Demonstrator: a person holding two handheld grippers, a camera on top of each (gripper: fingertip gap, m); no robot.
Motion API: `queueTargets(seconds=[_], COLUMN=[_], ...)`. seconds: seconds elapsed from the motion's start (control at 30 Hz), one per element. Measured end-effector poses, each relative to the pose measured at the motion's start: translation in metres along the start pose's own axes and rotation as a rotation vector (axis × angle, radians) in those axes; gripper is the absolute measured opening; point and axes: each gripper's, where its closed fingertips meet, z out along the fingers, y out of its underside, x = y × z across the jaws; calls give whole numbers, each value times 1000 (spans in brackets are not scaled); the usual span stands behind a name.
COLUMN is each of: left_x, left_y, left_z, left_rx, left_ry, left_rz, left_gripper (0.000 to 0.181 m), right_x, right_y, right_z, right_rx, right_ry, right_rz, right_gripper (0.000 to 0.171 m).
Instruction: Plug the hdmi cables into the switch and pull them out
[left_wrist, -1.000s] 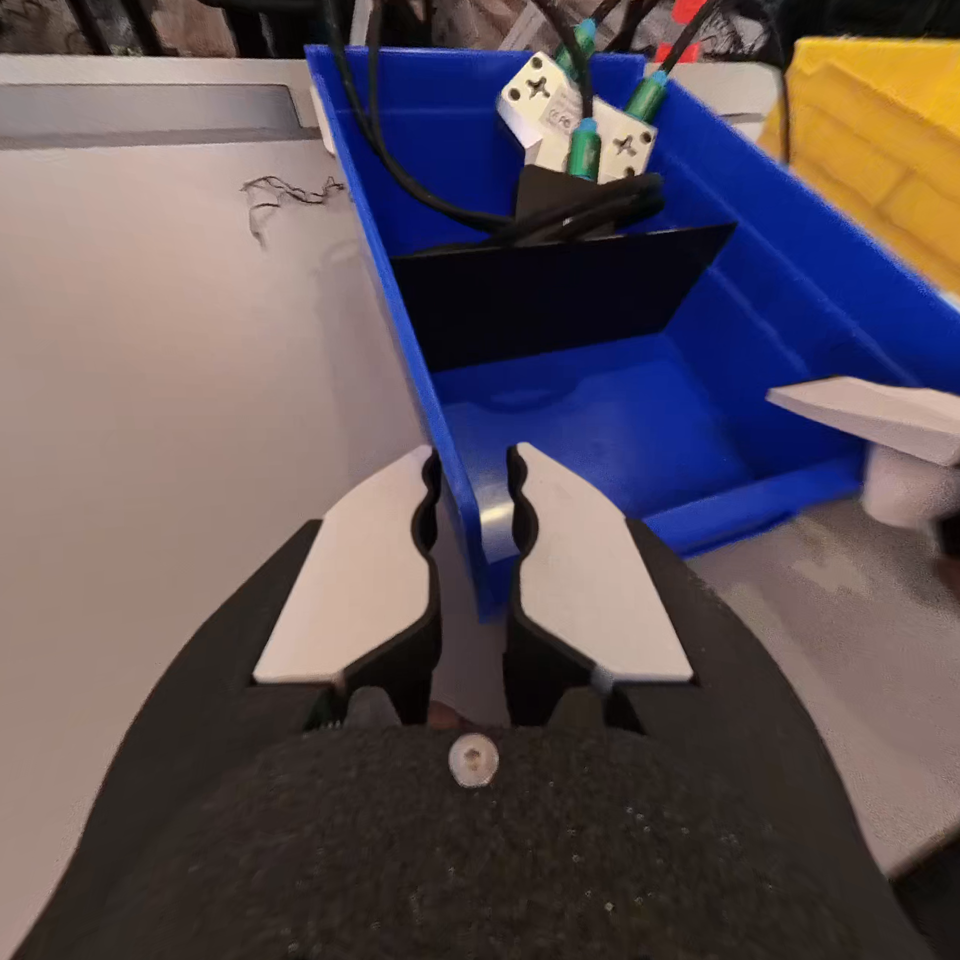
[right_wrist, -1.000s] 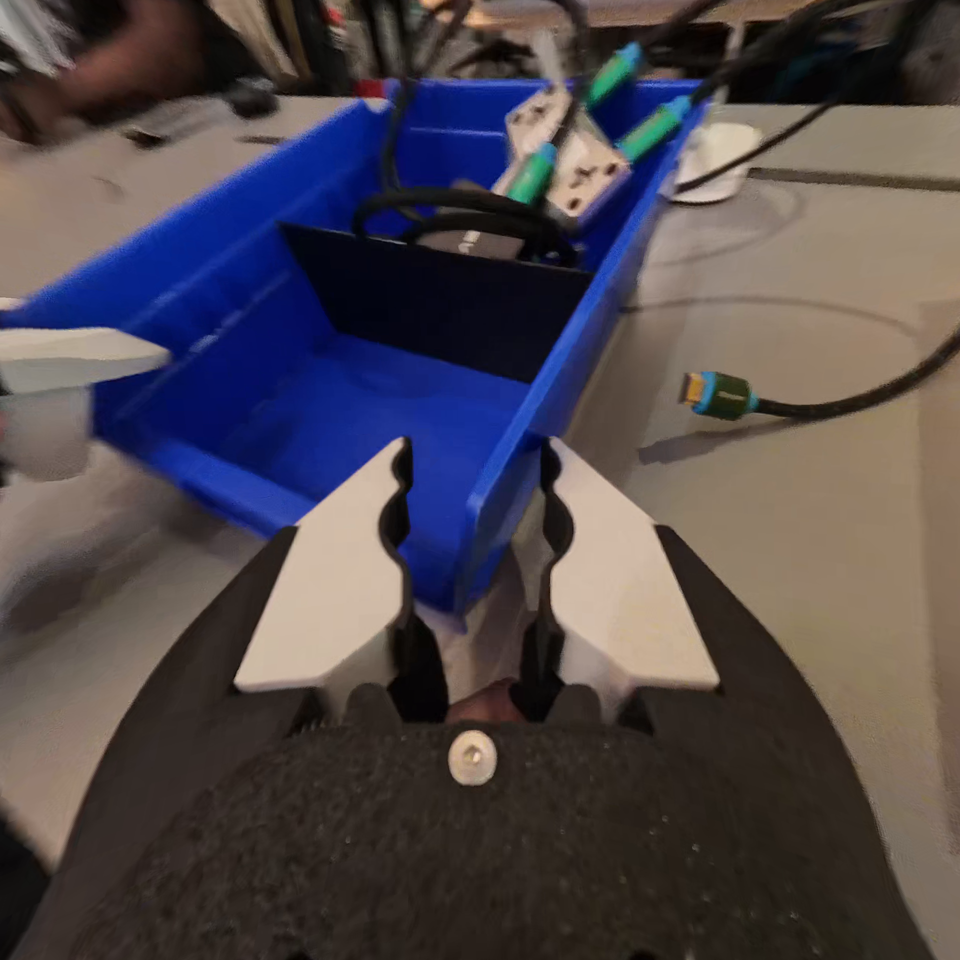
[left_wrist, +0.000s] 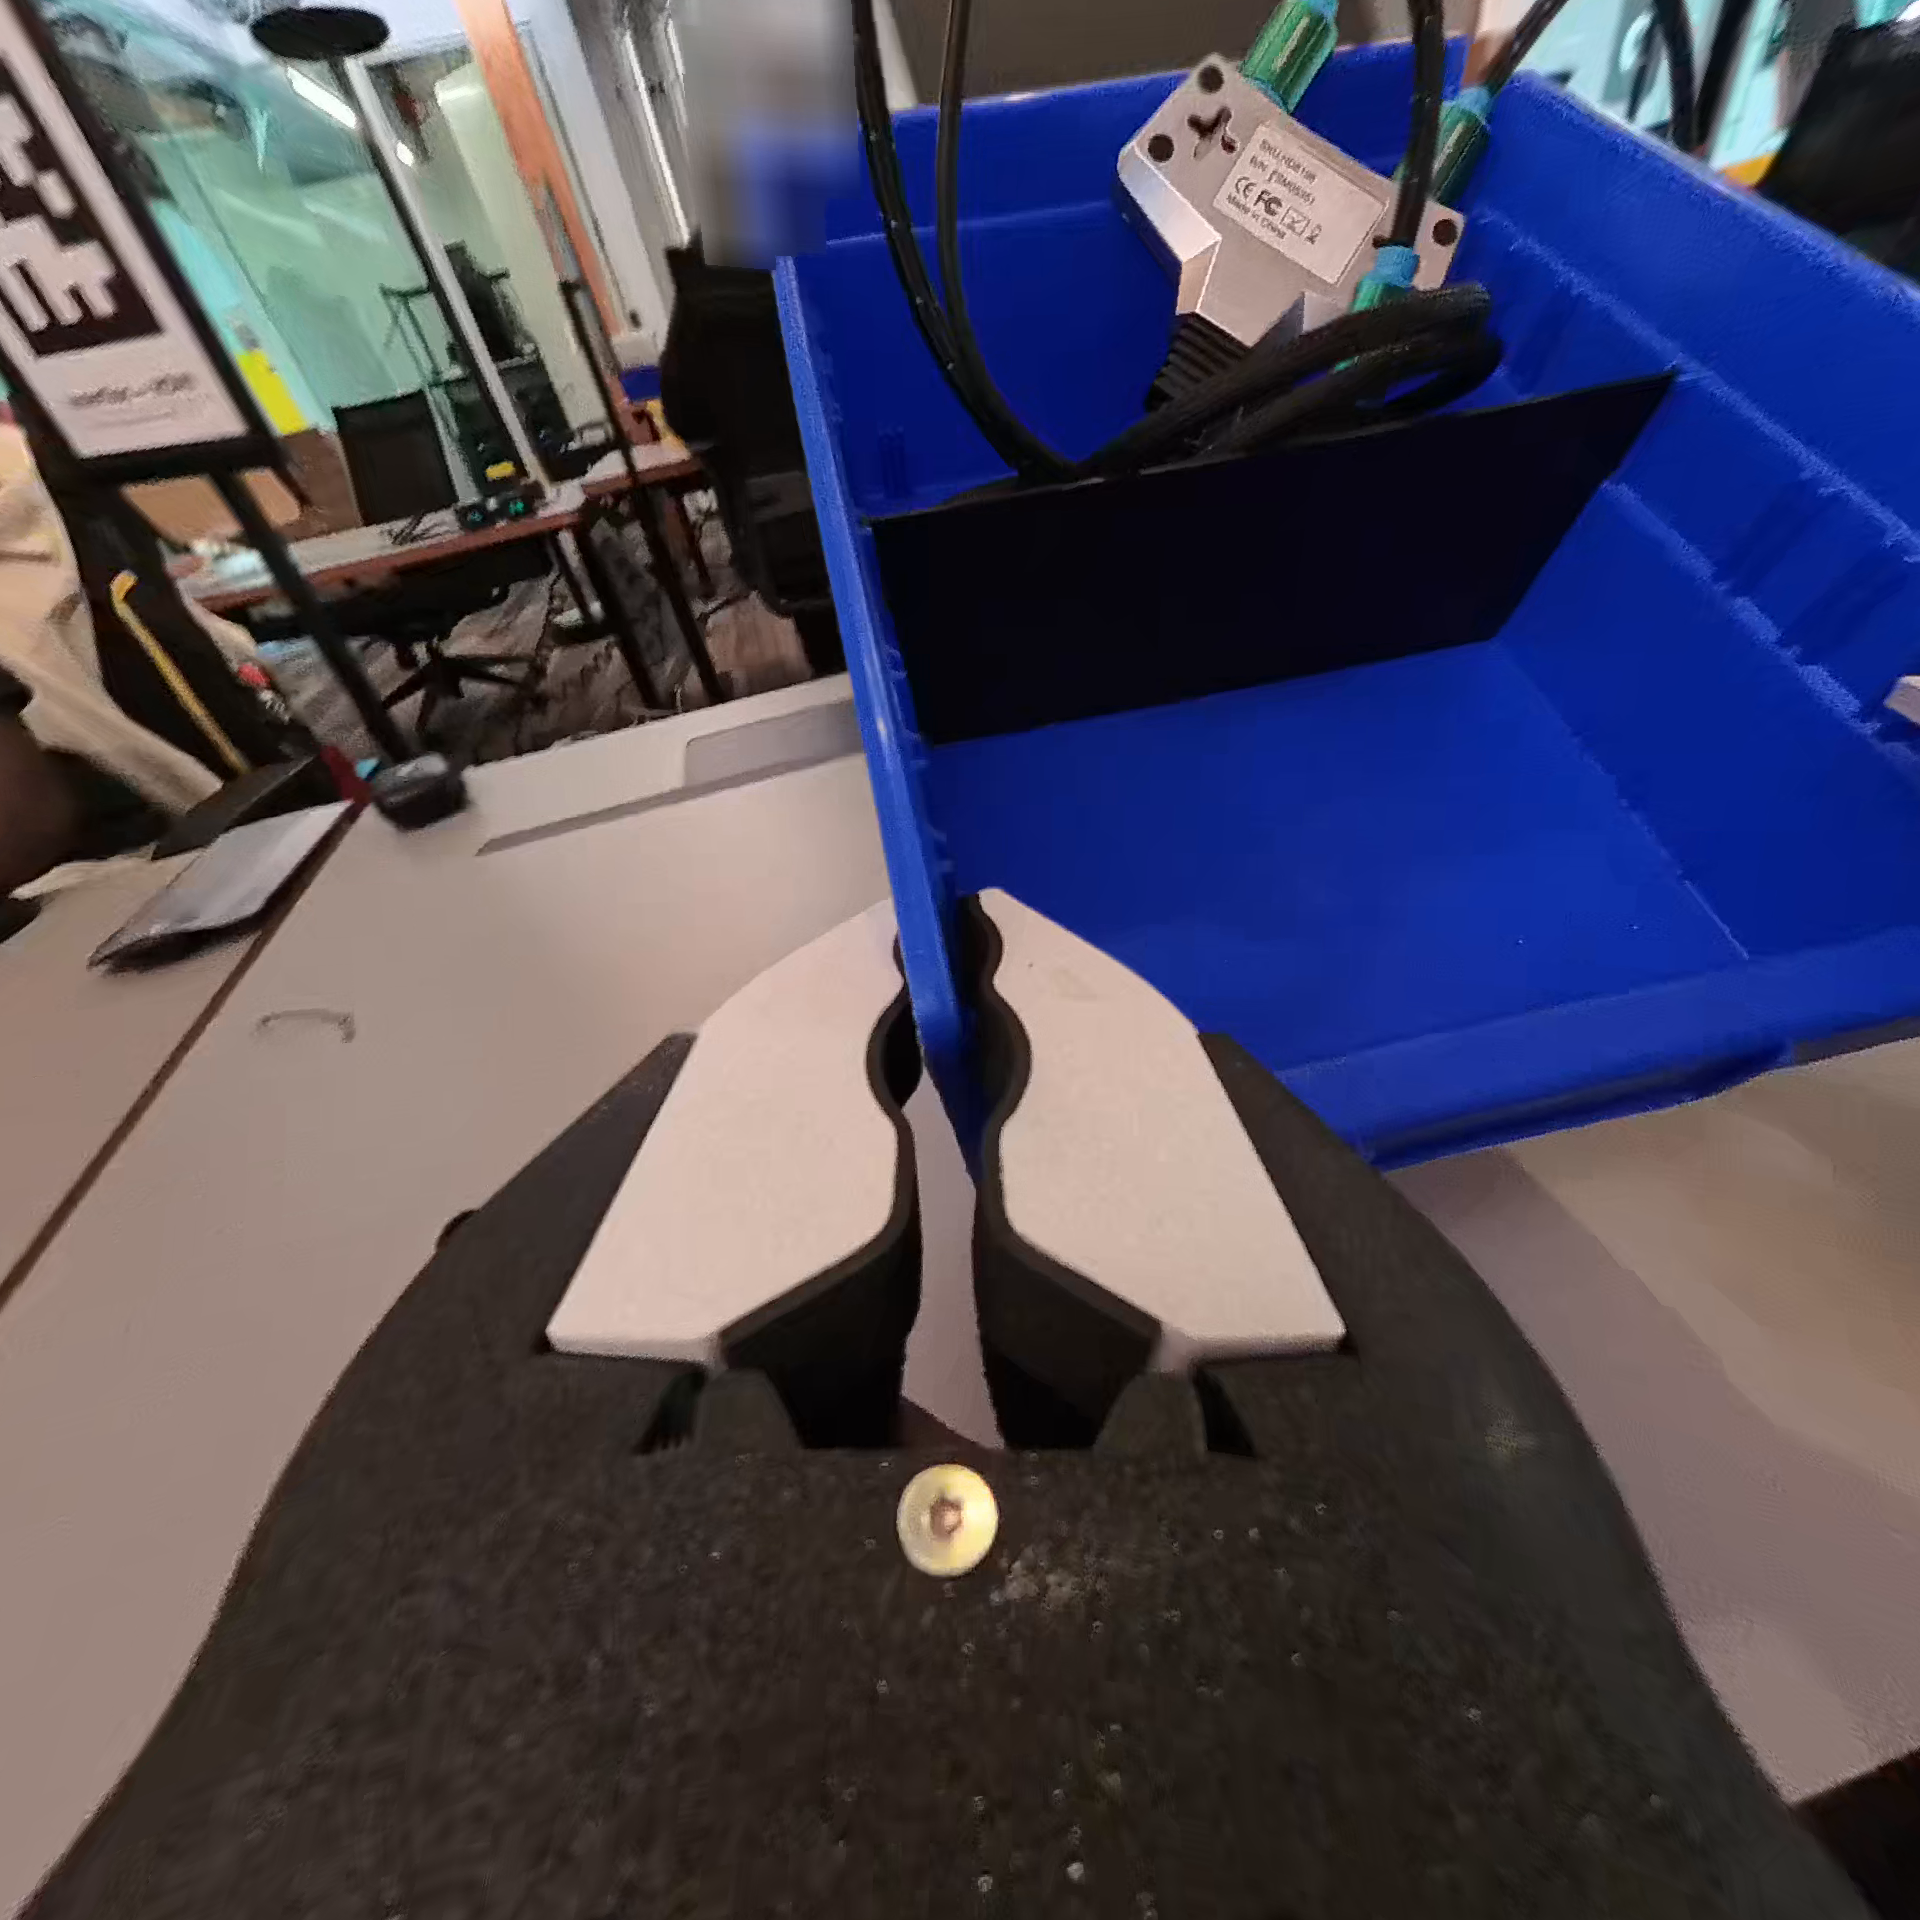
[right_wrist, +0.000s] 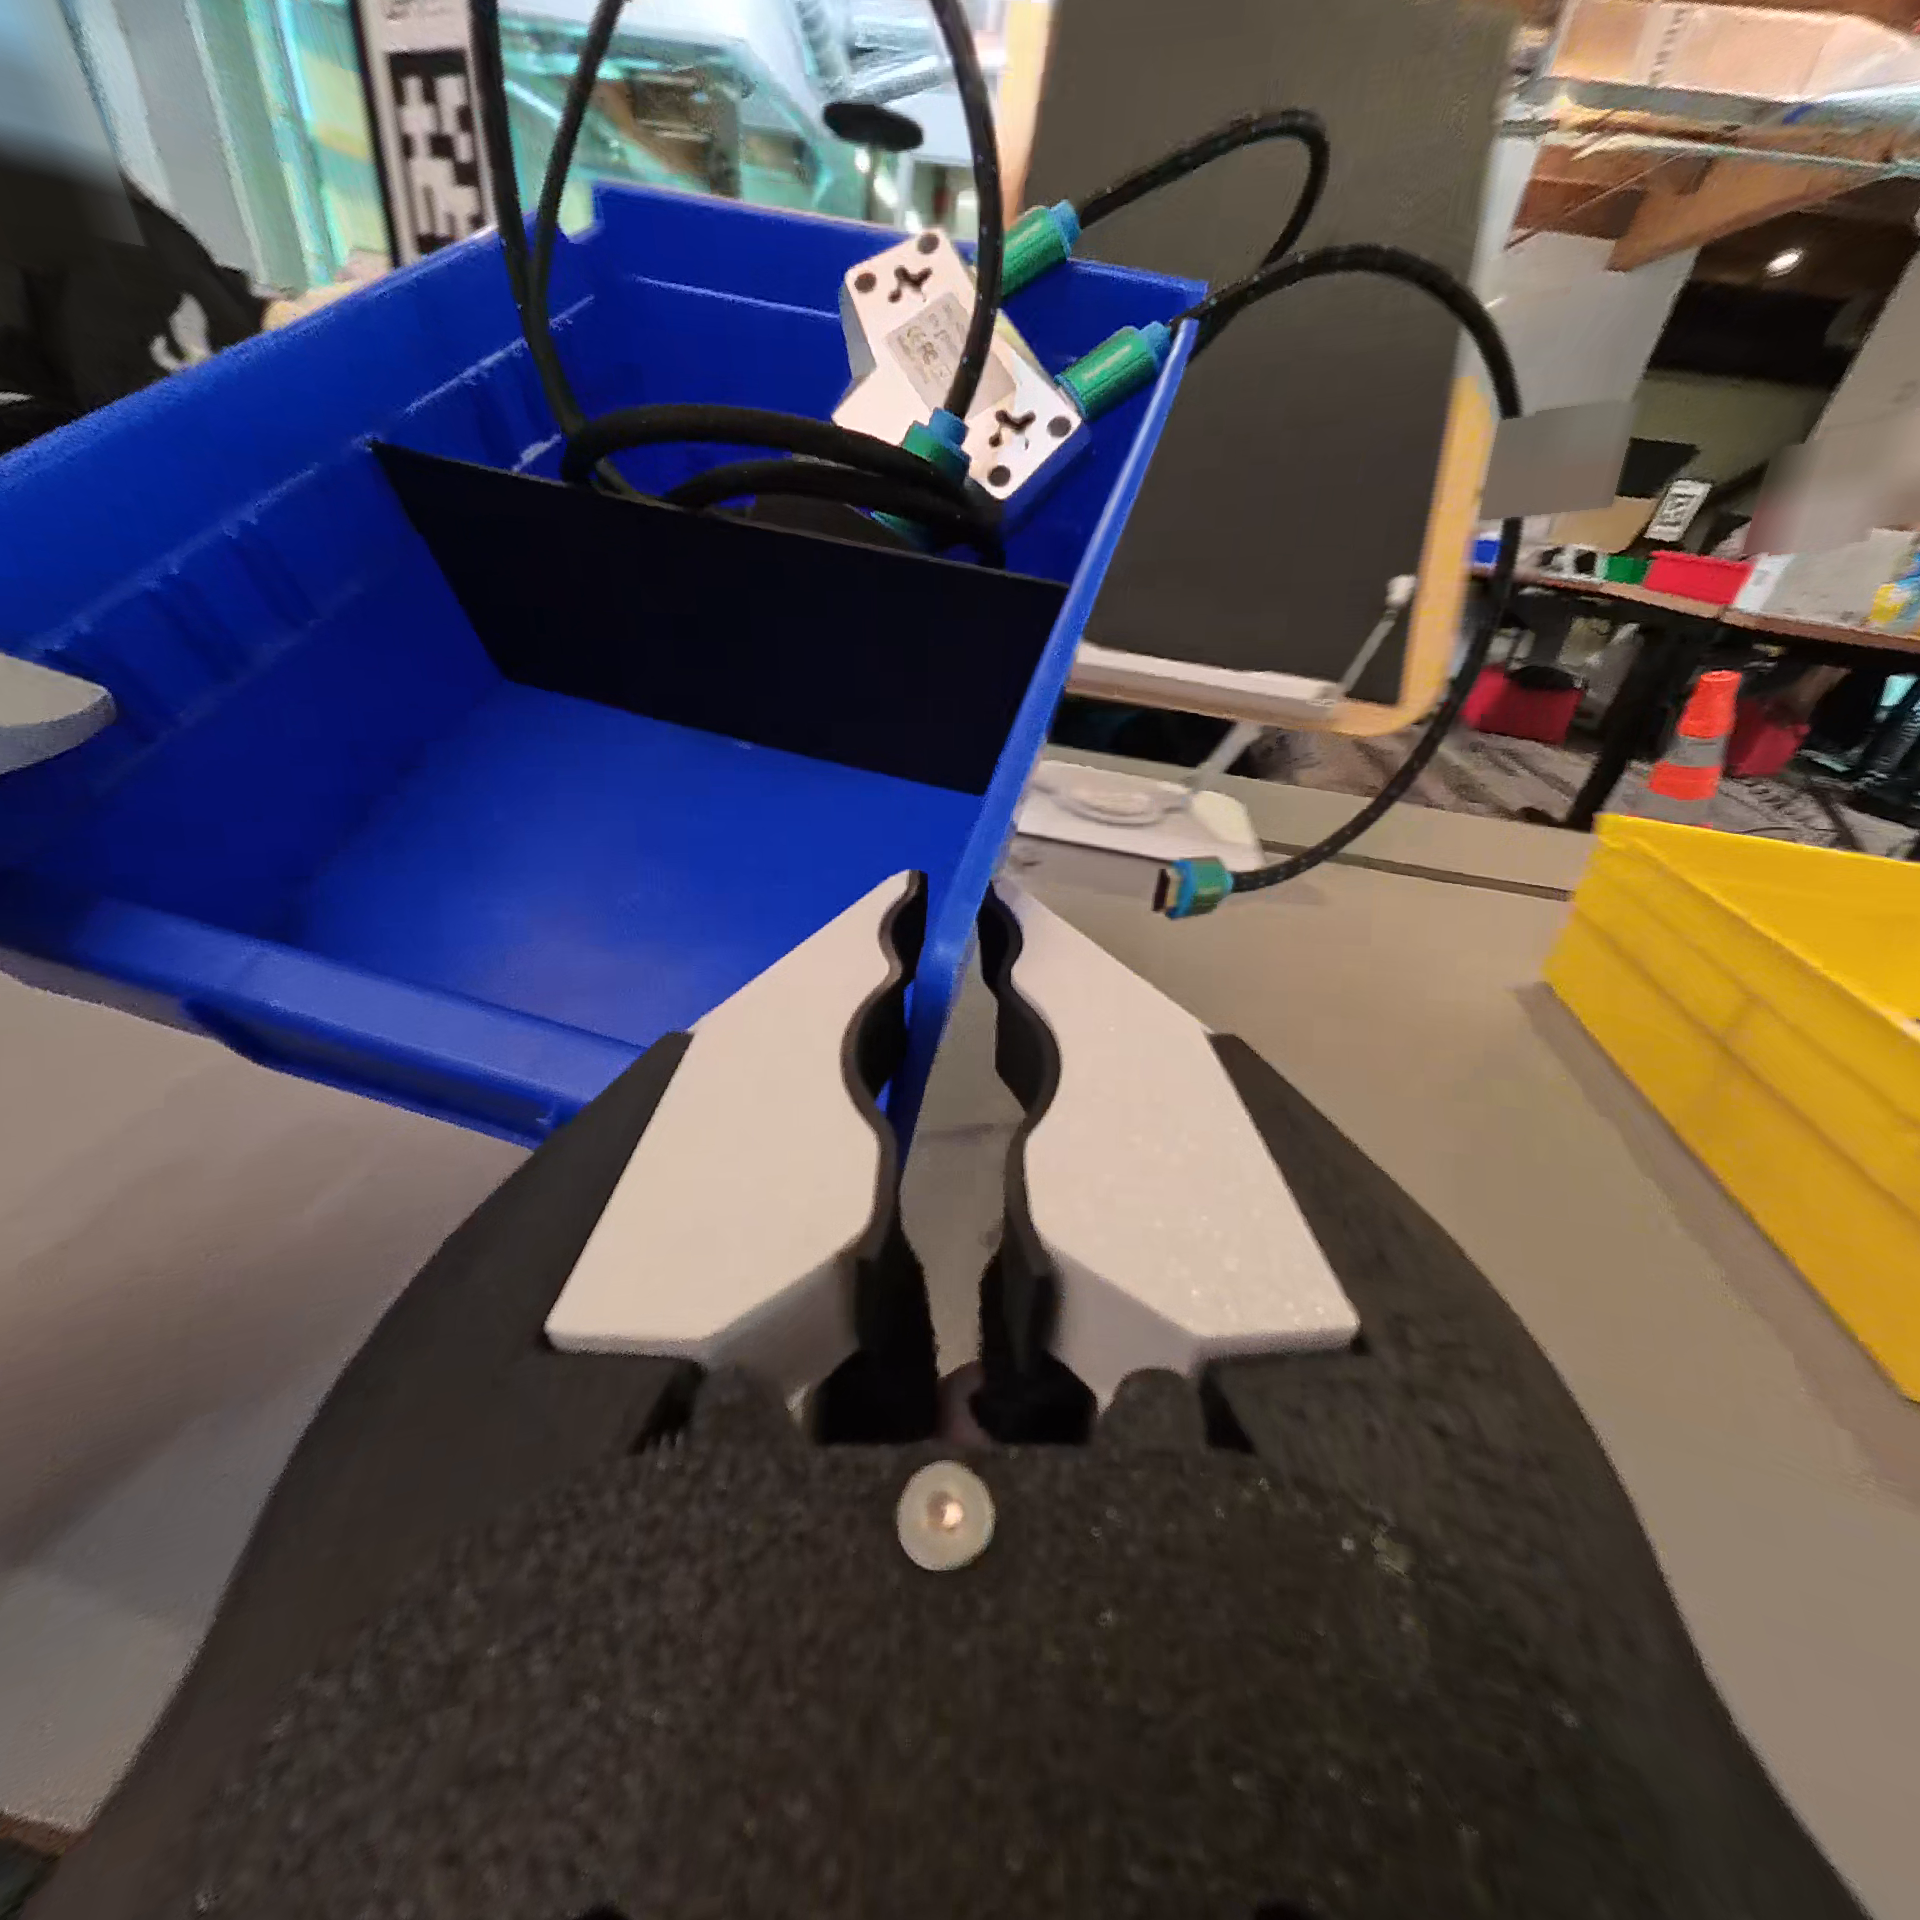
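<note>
A blue bin (left_wrist: 1756, 343) holds a silver HDMI switch (left_wrist: 1283, 223) behind a black divider (left_wrist: 1247, 551). Black cables with green plugs (left_wrist: 1387, 281) run into the switch. My left gripper (left_wrist: 940, 914) is shut on the bin's left wall. My right gripper (right_wrist: 956, 899) is shut on the right wall of the bin (right_wrist: 208, 499). The bin looks raised off the grey table. The switch (right_wrist: 956, 364) leans on the bin's far right corner. One loose plug (right_wrist: 1195, 888) hangs from its cable outside the bin, over the table.
A yellow bin (right_wrist: 1766, 987) stands on the table to the right. An orange cone (right_wrist: 1694, 748) and other desks are beyond the table. A marker board on a black stand (left_wrist: 114, 343) and a dark flat object (left_wrist: 223, 883) are at the left. My right fingertips sit around 20 centimetres from my left ones.
Both grippers have closed on the bin's side walls and the bin has come up, tilting both views toward the room. The loose plug that lay on the table now hangs in the air.
</note>
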Motion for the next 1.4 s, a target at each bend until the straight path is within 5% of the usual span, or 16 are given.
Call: queueTargets(seconds=[0.3, 0.63, 0.83, 1.0, 1.2, 1.4], left_x=[-102, -112, -125, -131, -136, -89], left_y=[58, 112, 113, 112, 101, 27], left_z=[-22, 34, 52, 53, 37, 11], left_rx=[-153, -393, -421, -372, -314, -39], left_ry=[-160, -121, -125, -104, -164, -110], left_rz=[-41, -152, -142, -207, -172, -300], left_gripper=[3, 4, 4, 4, 25, 29], right_x=[-118, -124, -131, -145, -91, 45], right_y=[29, 81, 82, 76, 62, 99], right_z=[49, 108, 112, 89, 35, 32], right_rx=[-124, -395, -339, -326, -296, -395], right_ry=[-156, -221, -270, -553, -863, -722], right_rz=[-17, -12, 4, 62, 190, 281], right_gripper=[7, 7, 15, 27, 28, 36])
